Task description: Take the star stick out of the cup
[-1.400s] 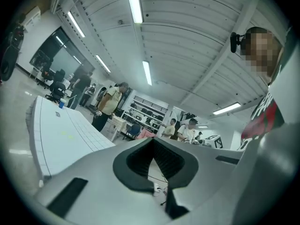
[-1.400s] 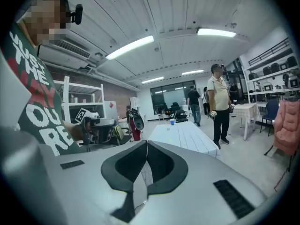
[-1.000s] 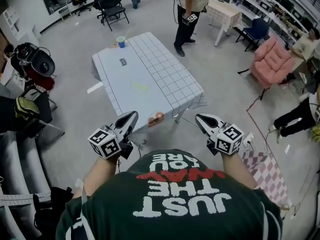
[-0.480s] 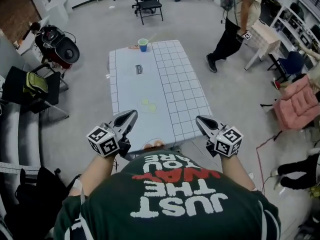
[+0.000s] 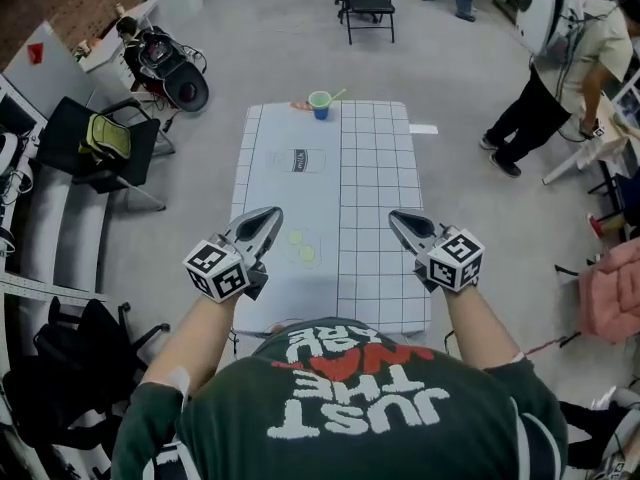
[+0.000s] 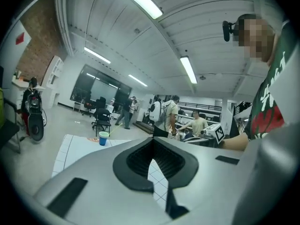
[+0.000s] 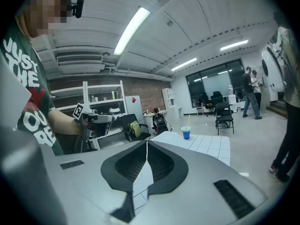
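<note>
Am holding my left gripper (image 5: pixel 266 215), right gripper (image 5: pixel 396 219) jaws clenched, empty, over near bench (image 5: pixel 372 173) end; cup (image 5: pixel 320 105), star stick (image 5: pixel 337 95) standing well ahead.

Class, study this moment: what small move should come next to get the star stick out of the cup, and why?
Probably step along the table toward its far end: the cup, with the stick leaning out of it, stands there, beyond the left tool and the right tool, both shut and empty over the near end.

Blue cup (image 5: pixel 320 106) upright, far end of table (image 5: pixel 375 218); stick (image 5: pixel 338 94) inside, tilted rt.
</note>
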Demonstrator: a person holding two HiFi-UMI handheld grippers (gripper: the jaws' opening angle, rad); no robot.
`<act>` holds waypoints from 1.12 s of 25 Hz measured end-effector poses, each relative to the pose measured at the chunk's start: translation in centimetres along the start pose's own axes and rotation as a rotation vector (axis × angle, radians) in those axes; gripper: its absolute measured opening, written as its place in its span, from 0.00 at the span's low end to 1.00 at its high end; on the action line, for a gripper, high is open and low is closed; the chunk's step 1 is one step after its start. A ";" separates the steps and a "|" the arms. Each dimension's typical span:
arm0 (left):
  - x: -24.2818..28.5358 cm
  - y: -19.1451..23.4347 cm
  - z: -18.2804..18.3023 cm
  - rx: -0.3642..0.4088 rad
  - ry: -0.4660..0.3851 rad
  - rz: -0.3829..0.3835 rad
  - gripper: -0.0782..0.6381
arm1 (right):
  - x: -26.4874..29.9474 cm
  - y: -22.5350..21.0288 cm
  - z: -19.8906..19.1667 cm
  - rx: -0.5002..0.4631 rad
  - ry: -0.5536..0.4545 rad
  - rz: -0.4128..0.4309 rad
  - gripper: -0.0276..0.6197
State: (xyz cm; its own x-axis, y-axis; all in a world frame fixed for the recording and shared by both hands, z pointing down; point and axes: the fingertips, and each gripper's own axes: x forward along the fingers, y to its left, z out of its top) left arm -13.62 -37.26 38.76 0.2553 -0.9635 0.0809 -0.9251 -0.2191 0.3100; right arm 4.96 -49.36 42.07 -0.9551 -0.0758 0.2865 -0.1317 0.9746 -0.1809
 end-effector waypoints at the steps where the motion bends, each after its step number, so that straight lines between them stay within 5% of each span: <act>1: 0.6 1.2 0.6 0.015 0.001 0.002 0.12 | 1.2 -1.1 0.5 -0.001 -0.003 -0.005 0.09; 10: 6.3 12.3 0.6 0.142 0.018 -0.051 0.12 | 9.8 -8.3 -1.1 -0.005 -0.006 -0.127 0.09; 17: 14.2 18.3 4.4 0.209 0.064 -0.056 0.12 | 14.5 -14.2 3.8 -0.048 0.025 -0.156 0.09; 22: 18.7 23.6 3.2 0.287 0.105 -0.074 0.12 | 20.5 -17.2 4.1 -0.064 0.014 -0.174 0.10; 28: 28.1 24.4 0.0 0.382 0.173 -0.061 0.17 | 21.3 -23.0 1.7 -0.034 0.011 -0.158 0.10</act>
State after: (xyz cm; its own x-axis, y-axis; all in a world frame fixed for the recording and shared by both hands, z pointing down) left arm -29.07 -69.65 48.56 0.3261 -0.9140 0.2412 -0.9362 -0.3477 -0.0519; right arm -12.86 -73.72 50.70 -0.9202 -0.2267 0.3192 -0.2708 0.9574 -0.1007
